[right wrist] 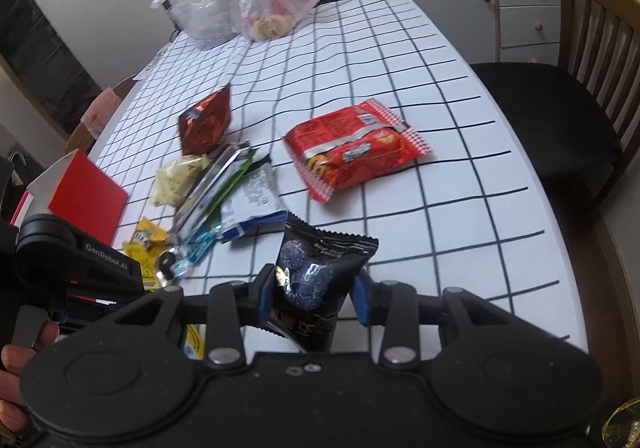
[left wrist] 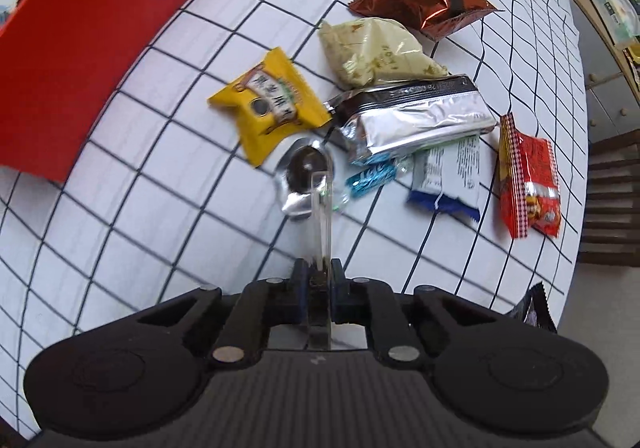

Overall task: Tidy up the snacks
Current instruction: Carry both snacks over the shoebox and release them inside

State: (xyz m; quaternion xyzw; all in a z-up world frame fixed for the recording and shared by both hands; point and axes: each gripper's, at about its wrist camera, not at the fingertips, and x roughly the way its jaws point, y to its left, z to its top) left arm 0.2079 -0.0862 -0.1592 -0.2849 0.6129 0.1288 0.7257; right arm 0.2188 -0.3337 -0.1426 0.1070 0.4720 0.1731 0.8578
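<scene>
Left gripper (left wrist: 319,280): jaws clenched on the flat seam of a clear-wrapped dark round candy (left wrist: 307,168), lifted above the table. Right gripper (right wrist: 313,294): jaws parted around, apparently not yet squeezing, a matte black crinkle-edged pouch (right wrist: 320,268) that stands between them. Red cardboard box (left wrist: 80,48), presumably the destination, shows no contents from here. Still loose on the grid-checked tablecloth (left wrist: 160,232): yellow packet (left wrist: 268,108), silver foil bag (left wrist: 416,116), cream pouch (left wrist: 376,52), glossy copper bag (left wrist: 420,0), red biscuit pack (right wrist: 356,146). Sorting appears barely begun.
</scene>
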